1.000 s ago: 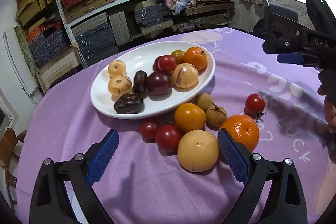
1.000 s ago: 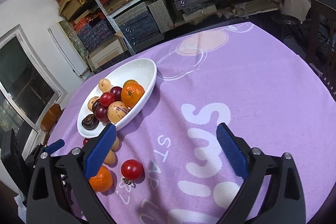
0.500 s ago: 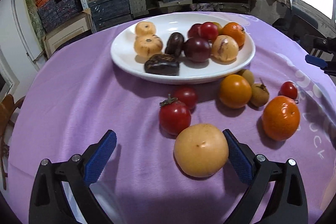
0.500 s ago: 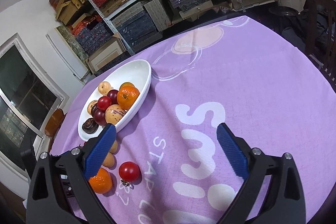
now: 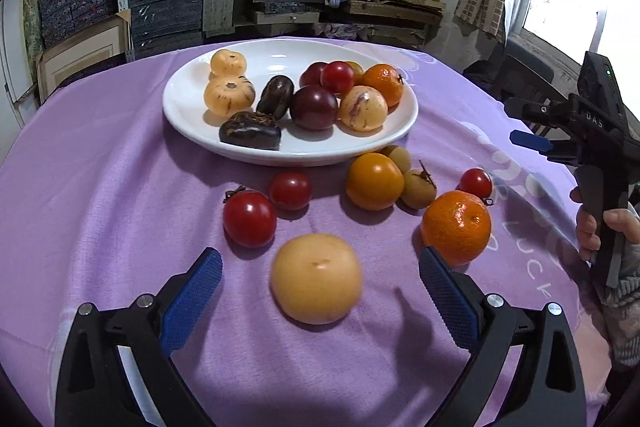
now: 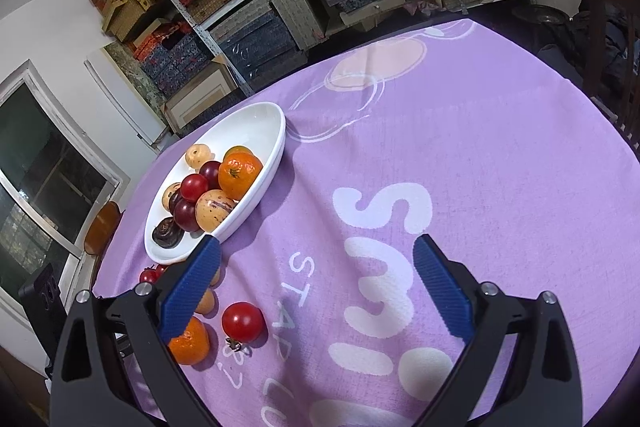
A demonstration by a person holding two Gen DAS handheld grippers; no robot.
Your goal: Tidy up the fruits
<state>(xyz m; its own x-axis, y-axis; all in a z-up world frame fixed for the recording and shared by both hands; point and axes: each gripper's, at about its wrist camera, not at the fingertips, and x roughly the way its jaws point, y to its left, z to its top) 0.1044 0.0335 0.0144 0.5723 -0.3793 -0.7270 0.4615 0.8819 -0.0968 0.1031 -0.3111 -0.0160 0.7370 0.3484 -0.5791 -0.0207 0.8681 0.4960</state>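
Left gripper (image 5: pixel 320 281): my jaws wide apart, empty, straddling the pale yellow fruit (image 5: pixel 316 278), which lies on the cloth short of the plate (image 5: pixel 188 123). Risk: round fruit rolls from an off-centre squeeze, knocking the tomato (image 5: pixel 249 218) ahead-left. Right gripper (image 6: pixel 316 277): spread, empty, over bare cloth.

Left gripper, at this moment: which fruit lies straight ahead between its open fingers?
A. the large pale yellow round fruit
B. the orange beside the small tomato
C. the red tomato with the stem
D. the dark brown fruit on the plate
A: in the left wrist view the left gripper is open, its blue fingers either side of the large pale yellow round fruit on the purple cloth, not touching it.
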